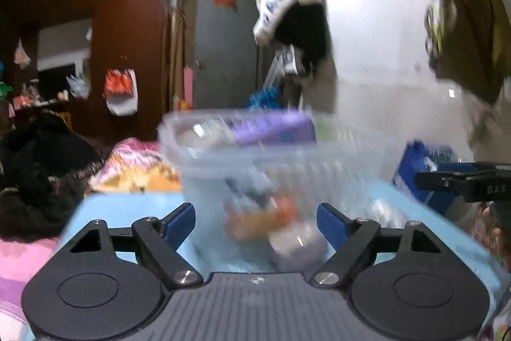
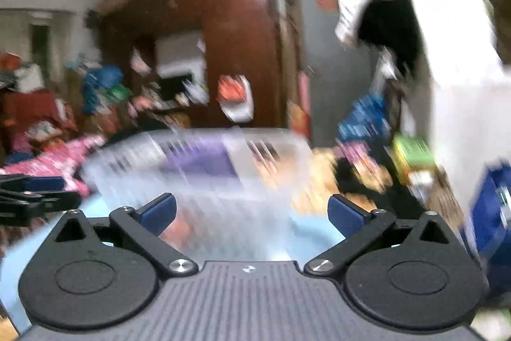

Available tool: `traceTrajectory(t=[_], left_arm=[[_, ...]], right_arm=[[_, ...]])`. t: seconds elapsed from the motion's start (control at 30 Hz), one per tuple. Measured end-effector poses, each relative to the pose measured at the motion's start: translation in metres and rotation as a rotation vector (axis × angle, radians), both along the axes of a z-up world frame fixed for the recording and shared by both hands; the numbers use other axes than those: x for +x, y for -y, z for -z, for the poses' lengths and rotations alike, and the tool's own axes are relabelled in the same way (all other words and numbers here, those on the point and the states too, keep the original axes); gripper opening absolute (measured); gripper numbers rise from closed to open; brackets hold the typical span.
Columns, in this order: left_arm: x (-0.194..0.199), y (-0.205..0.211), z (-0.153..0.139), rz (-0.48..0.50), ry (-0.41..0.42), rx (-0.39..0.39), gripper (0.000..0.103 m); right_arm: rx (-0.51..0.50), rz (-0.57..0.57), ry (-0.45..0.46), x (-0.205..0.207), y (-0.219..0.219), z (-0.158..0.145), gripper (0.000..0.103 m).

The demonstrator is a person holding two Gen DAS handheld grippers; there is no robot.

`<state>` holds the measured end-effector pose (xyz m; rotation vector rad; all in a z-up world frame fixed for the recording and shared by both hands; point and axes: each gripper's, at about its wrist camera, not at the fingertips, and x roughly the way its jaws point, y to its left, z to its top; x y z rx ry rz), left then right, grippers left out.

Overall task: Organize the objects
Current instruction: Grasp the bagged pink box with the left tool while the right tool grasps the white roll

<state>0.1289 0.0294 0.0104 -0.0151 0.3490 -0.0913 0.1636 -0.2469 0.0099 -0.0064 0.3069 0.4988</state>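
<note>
Open left claw (image 1: 255, 224) before clear bin (image 1: 255, 155)

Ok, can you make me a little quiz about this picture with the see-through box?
1. True or false: the left gripper is squeezing the clear plastic box.
2. What colour is the surface under the box?
A pink
B light blue
C brown
3. Fill in: the right gripper's fingers are ____.

Key: 1 false, its fingers stand apart, touching nothing. 2 B. 3 open.
</note>
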Motion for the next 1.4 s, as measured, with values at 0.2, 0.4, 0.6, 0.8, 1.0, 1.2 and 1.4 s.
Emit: traceTrajectory(t=[0.2, 0.4, 0.6, 0.8, 1.0, 1.2, 1.4], left_arm=[[0.021, 0.021, 0.013, 0.015, -0.085, 0.004, 0.086], [0.039, 0.037, 0.025, 0.028, -0.143, 0.002, 0.086], [0.057, 0.051, 0.032, 0.027, -0.194, -0.018, 0.086], [0.071, 0.056, 0.040, -0.009, -0.231, -0.030, 0.086], [0.071, 0.055, 0.042, -0.061, -0.231, -0.020, 0.086], [0.073, 0.060, 0.047, -0.073, -0.244, 0.019, 0.084], [0.061, 0.059, 0.043, -0.092, -0.162, 0.045, 0.068]], right_arm=[[0.071, 0.044, -0.156, 0.015, 0.022, 0.034, 0.103], [0.031, 0.057, -0.166, 0.016, 0.015, 0.045, 0.103], [-0.006, 0.056, -0.178, 0.021, 0.008, 0.047, 0.103], [-0.019, 0.080, -0.205, 0.029, 0.006, 0.049, 0.103], [-0.043, 0.122, -0.271, 0.042, 0.006, 0.053, 0.101], [-0.006, 0.104, -0.304, 0.046, 0.014, 0.056, 0.090], [-0.035, 0.063, -0.310, 0.041, 0.008, 0.057, 0.050]])
